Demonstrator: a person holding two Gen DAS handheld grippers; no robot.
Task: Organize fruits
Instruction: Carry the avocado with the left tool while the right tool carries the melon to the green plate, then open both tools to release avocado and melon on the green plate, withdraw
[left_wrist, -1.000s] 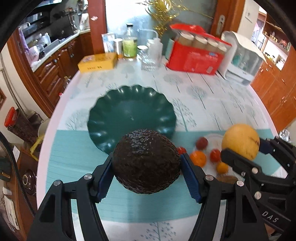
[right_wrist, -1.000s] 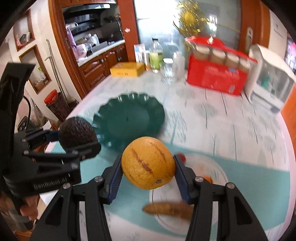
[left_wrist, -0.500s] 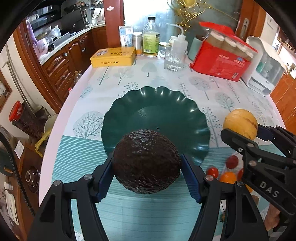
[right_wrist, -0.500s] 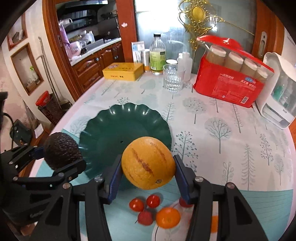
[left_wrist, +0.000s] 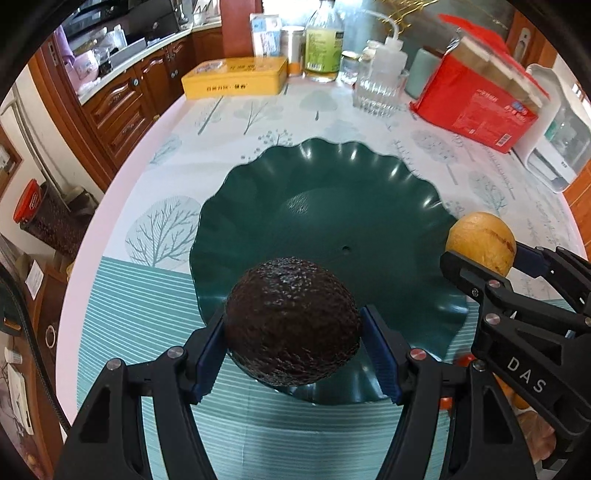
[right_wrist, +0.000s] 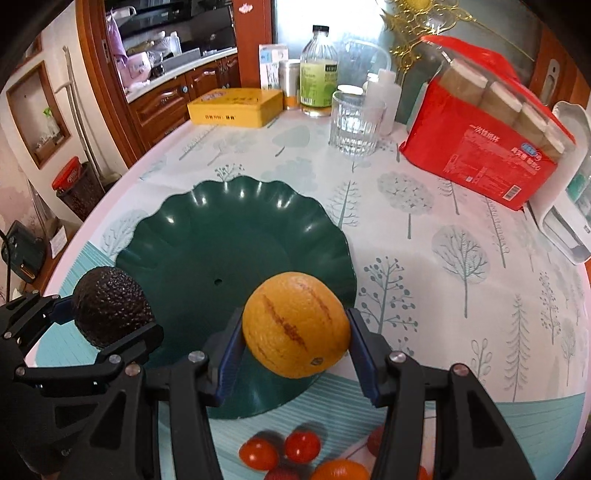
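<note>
My left gripper (left_wrist: 293, 349) is shut on a dark bumpy avocado (left_wrist: 293, 325) and holds it over the near rim of the scalloped green plate (left_wrist: 369, 206). My right gripper (right_wrist: 295, 343) is shut on a yellow-orange citrus fruit (right_wrist: 295, 323) with brown streaks, over the plate's near right rim (right_wrist: 207, 229). The avocado (right_wrist: 110, 304) also shows at the left of the right wrist view, and the citrus (left_wrist: 480, 242) at the right of the left wrist view. The plate holds no fruit.
Small red tomatoes (right_wrist: 301, 445) and an orange fruit (right_wrist: 340, 470) lie near the front edge. At the back stand a yellow tin (right_wrist: 234, 107), a bottle (right_wrist: 319, 77), a glass (right_wrist: 354, 125), a red package (right_wrist: 484, 147) and a white appliance (right_wrist: 569, 221).
Both grippers have moved forward with their fruit, from above the small white plate and striped mat to over the green plate's near rim. The plate looks larger and closer.
</note>
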